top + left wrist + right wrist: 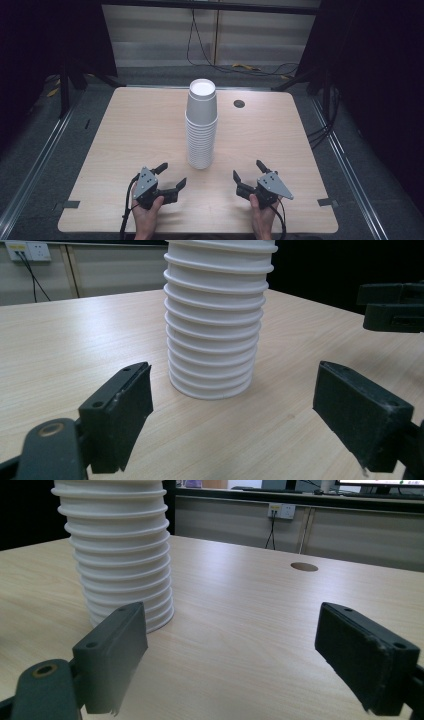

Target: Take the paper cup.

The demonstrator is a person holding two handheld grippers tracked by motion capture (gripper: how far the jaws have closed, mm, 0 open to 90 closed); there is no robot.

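- Left gripper (171, 175): fingers (120, 415) wide apart, nothing betw. them, nothing touched. Held low over the desk (125, 130) by the person's left hand (146, 210).
- Right gripper (247, 170): fingers (112, 655) also wide apart, empty gap, no contact w/ anything. Right hand (262, 212) holds it from behind.
- Stack of cups (201, 125): white paper cups, nested, upright, open rim on top; stands on the desk ahead of both pairs of fingers, roughly betw. the two grippers but farther away from the person.
- Left gripper view: stack sits straight ahead, beyond the fingertips, centred over the gap, not touching; ribbed rims show one over another. The other gripper shows far off at the right edge.
- Right gripper view: stack is off to the left, past the left finger, which partly covers its base; apart from it, no touch.
- Both grippers aim inward, toward the stack, fingertips near its base but clear of it.
- Round hole (239, 104) in the desk: beyond the right fingers, well past the stack's right side.
- Cable trails from each gripper back along the wrist.
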